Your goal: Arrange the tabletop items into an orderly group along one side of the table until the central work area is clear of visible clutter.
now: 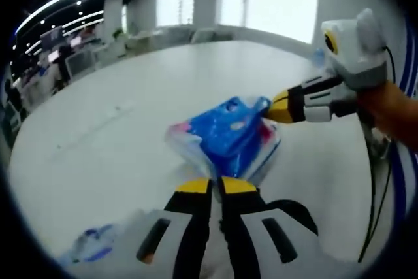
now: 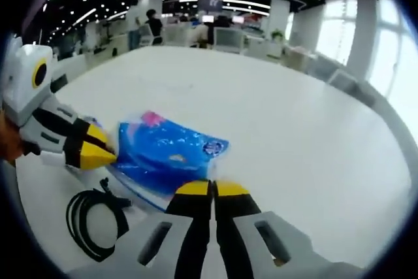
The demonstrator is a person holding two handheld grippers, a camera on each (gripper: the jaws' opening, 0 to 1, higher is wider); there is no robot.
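I am holding my left tool with its yellow-tipped jaws pressed together at the bottom centre of the left gripper view, pinching the near edge of the blue plastic packet. My right tool is doing the same from the opposite side: its jaws are drawn together at the lower middle of the right gripper view, nipping the packet's clear border. In the left gripper view the right tool is reaching in from the upper right, its tips touching the packet's far corner.

The packet is sitting in the middle of the frame in both views, over the white worktop, well away from any edge, so it is not yet grouped along a side. I cannot tell whether it is lifted or resting.

A coiled black cable is lying at the lower left of the right gripper view, just beside the packet. A second clear-and-blue wrapper is lying at the lower left of the left gripper view.

I judge the thin film to be the risk: both grips are only catching margin, so pulling apart could tear it or let one edge slip free. Dragging the packet low could also snag the cable and pull it along.
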